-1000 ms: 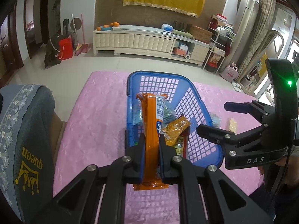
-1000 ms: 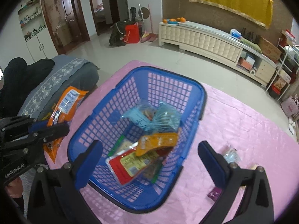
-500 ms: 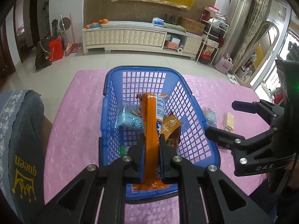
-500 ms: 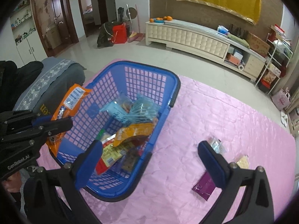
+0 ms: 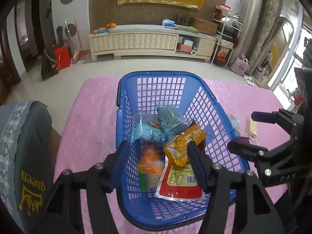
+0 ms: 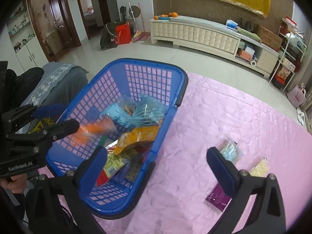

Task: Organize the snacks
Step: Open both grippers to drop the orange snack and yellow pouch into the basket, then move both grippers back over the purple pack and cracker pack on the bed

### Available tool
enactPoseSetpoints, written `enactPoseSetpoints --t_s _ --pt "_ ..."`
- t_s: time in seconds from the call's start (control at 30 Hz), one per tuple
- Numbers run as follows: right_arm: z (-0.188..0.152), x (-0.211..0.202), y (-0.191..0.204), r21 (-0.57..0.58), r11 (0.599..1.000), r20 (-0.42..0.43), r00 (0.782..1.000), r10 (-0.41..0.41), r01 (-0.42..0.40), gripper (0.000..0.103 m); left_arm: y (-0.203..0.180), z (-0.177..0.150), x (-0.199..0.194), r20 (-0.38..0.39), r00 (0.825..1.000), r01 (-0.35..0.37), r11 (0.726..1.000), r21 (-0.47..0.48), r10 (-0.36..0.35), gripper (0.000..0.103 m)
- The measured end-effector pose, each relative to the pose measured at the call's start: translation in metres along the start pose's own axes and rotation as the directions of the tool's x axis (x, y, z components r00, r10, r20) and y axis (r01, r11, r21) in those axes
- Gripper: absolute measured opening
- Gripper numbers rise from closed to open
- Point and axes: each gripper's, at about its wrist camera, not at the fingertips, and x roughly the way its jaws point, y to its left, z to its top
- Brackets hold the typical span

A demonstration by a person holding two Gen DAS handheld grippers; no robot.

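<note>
Lying outside basket [image 6: 183, 89]: three snack packets [image 6: 231, 150]; both grippers' fingers [image 5: 197, 163] spread, empty.

glossy plastic basket [image 5: 176, 74], crinkly foil snack packets [image 5: 185, 146], pink quilted cloth [image 6: 224, 117]

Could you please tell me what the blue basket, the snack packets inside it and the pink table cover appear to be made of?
The blue basket looks like rigid moulded plastic: a uniform open grid and a smooth glossy rim. The snack packets seem to be thin plastic or foil film, crinkled, shiny and partly see-through. The pink table cover is probably quilted satin-like fabric, given its sheen and stitched pattern, though it could be embossed plastic.
</note>
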Motion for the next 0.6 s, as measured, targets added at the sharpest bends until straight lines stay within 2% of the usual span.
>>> enactPoseSetpoints --t_s 0.23,0.37,0.6 --pt "-0.007 -0.014 0.000 0.013 1.000 0.007 1.000 0.003 -0.003 0.103 -0.006 -0.008 -0.012 -0.015 1.000 0.004 1.000 0.002 -0.004 0.062" --pt "-0.014 -0.031 -0.001 0.019 1.000 0.024 1.000 -0.003 0.002 0.103 -0.015 -0.009 -0.027 0.004 1.000 0.015 1.000 0.003 -0.015 0.067" --pt "-0.026 -0.068 -0.016 0.057 0.998 0.065 0.998 -0.013 0.009 0.103 -0.046 -0.007 -0.050 0.029 0.999 0.041 0.998 0.037 -0.042 0.072"
